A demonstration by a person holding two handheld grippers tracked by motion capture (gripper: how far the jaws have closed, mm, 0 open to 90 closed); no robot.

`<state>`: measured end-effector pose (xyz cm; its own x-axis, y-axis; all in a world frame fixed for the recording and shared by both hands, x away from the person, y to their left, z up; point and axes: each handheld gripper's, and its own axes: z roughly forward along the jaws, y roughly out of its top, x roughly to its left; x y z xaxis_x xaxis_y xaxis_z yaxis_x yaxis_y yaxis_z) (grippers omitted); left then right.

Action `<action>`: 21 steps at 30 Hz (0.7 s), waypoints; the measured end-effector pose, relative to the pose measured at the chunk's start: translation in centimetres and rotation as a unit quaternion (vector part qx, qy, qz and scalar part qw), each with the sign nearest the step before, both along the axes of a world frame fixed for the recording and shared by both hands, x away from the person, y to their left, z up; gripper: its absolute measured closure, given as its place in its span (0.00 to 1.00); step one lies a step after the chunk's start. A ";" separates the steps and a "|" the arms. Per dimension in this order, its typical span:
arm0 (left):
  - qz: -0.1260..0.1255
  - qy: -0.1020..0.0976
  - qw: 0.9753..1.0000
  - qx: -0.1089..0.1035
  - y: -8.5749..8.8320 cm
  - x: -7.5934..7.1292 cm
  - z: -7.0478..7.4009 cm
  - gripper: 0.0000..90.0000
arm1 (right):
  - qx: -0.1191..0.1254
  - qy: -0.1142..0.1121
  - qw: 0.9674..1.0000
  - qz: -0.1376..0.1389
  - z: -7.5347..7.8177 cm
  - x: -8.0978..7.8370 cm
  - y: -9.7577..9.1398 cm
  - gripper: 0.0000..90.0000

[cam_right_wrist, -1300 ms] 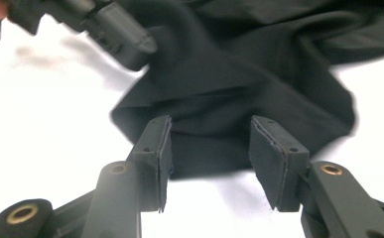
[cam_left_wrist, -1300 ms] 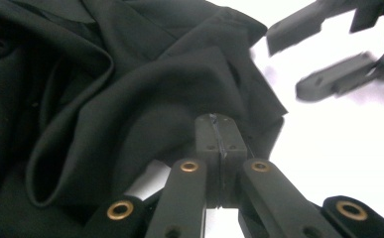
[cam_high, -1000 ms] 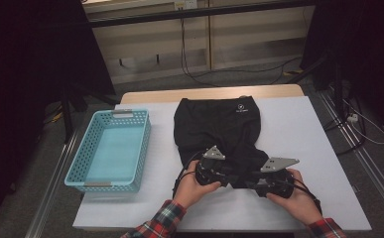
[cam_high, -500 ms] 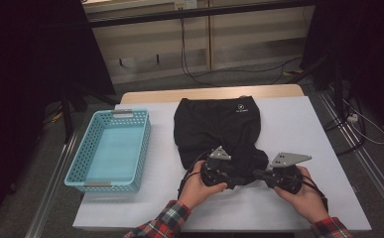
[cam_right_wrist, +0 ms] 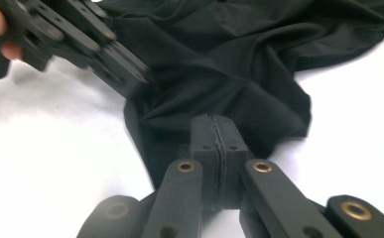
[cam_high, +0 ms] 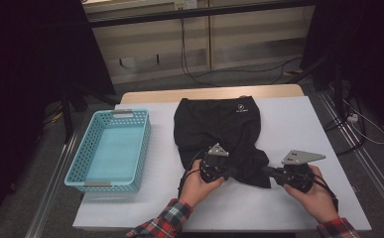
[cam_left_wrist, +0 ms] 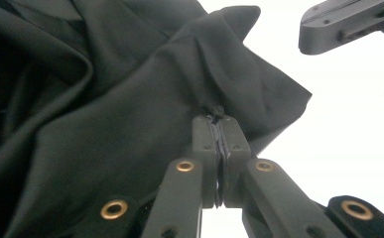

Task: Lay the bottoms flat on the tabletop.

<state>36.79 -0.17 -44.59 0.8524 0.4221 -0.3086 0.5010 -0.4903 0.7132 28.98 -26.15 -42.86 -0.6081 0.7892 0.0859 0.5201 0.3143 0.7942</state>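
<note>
Smooth, matt black cloth garment [cam_high: 219, 134] on a matt white tabletop [cam_high: 298, 124], beside a perforated turquoise plastic basket [cam_high: 111, 151].

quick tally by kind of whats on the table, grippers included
black garment: 1
blue basket: 1
grippers: 2, the left gripper and the right gripper, each shut on the garment's near edge
total: 4

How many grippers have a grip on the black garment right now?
2. The left gripper is shut on the black garment at its near edge; the right gripper is shut on the same near edge, further right, beside the left one.
</note>
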 end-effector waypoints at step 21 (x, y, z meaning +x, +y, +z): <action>-0.019 -0.001 1.000 0.020 1.9 -1.0 0.9 0.99 | -0.062 0.030 0.996 0.053 -2.4 -0.1 2.8 0.96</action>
<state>35.80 1.75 -43.71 0.8690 0.4008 -0.2902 0.4794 -0.5366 0.6944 28.90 -23.37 -45.22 -0.6852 0.7277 0.0309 0.5240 0.4630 0.7149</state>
